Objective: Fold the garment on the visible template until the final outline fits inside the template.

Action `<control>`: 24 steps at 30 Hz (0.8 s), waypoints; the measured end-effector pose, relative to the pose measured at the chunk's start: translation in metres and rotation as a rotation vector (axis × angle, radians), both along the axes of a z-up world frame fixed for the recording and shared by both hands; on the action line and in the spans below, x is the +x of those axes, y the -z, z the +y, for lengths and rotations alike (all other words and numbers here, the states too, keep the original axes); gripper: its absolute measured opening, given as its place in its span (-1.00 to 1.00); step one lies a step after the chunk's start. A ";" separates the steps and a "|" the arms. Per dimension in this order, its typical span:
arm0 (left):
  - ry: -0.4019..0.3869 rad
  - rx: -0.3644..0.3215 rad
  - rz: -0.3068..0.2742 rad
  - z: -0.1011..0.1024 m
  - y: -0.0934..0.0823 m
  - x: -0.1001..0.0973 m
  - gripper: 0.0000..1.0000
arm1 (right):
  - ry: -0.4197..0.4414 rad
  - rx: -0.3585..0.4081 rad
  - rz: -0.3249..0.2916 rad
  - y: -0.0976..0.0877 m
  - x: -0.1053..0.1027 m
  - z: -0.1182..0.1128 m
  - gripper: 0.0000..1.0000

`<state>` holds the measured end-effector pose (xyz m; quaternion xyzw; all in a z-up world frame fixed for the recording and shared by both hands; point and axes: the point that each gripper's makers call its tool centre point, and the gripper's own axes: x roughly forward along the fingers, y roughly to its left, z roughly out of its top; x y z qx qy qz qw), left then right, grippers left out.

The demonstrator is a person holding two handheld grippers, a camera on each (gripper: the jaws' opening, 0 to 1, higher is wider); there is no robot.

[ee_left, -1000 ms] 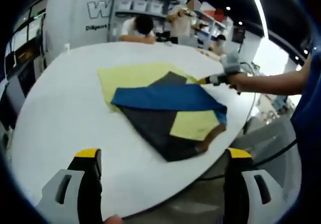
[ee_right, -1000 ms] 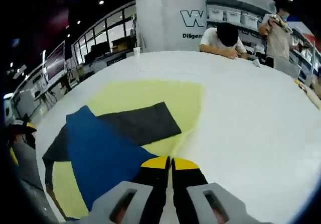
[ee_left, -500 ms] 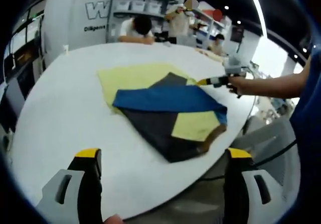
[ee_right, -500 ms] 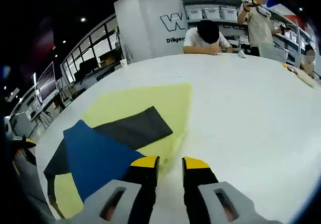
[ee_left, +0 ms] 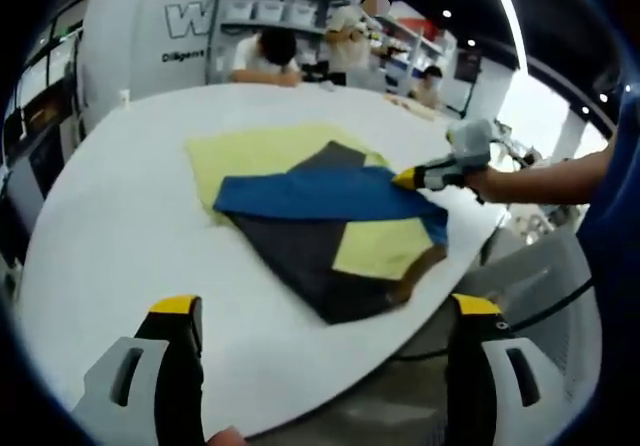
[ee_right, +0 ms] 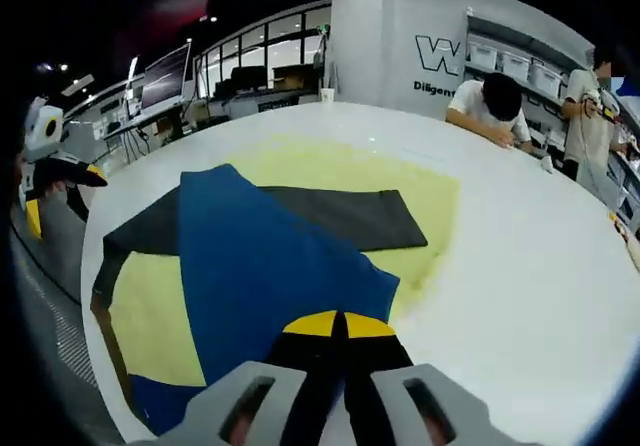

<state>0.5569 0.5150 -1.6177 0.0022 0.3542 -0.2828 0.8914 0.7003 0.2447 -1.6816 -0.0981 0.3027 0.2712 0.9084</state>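
On the round white table (ee_left: pixel 110 216) lies a pale yellow template (ee_left: pixel 255 151) (ee_right: pixel 330 166). Across it lies the garment, with black parts (ee_left: pixel 300 256) (ee_right: pixel 350 216) and a blue panel (ee_left: pixel 320 194) (ee_right: pixel 260 266) folded over them. Part of the garment hangs past the template toward the table edge. My right gripper (ee_right: pixel 335 323) (ee_left: pixel 405 178) is shut at the blue panel's edge, apparently pinching it. My left gripper (ee_left: pixel 325 308) (ee_right: pixel 60 196) is open and empty, hovering at the table's near edge, well short of the garment.
A person's arm (ee_left: pixel 540 171) reaches in from the right, holding the right gripper. People (ee_left: pixel 262 56) (ee_right: pixel 490 106) sit and stand at the far side by shelves (ee_left: pixel 290 6). A grey chair (ee_left: pixel 540 276) stands just off the table edge; monitors (ee_right: pixel 165 71) line the wall.
The right gripper, shut a second ago, opened half a second ago and is shut again at the blue panel's edge, having moved toward the near corner. The left gripper has stayed open.
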 end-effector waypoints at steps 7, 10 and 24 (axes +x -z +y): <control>0.009 -0.007 -0.003 -0.002 0.002 0.002 0.90 | 0.042 0.130 0.001 -0.020 -0.002 -0.005 -0.84; 0.035 0.000 -0.004 -0.004 0.004 0.003 0.76 | 0.031 0.158 -0.007 -0.041 -0.019 -0.014 -0.84; 0.431 0.473 -0.240 -0.005 0.023 0.023 0.40 | -0.408 -0.342 -0.165 -0.035 -0.110 -0.027 -0.56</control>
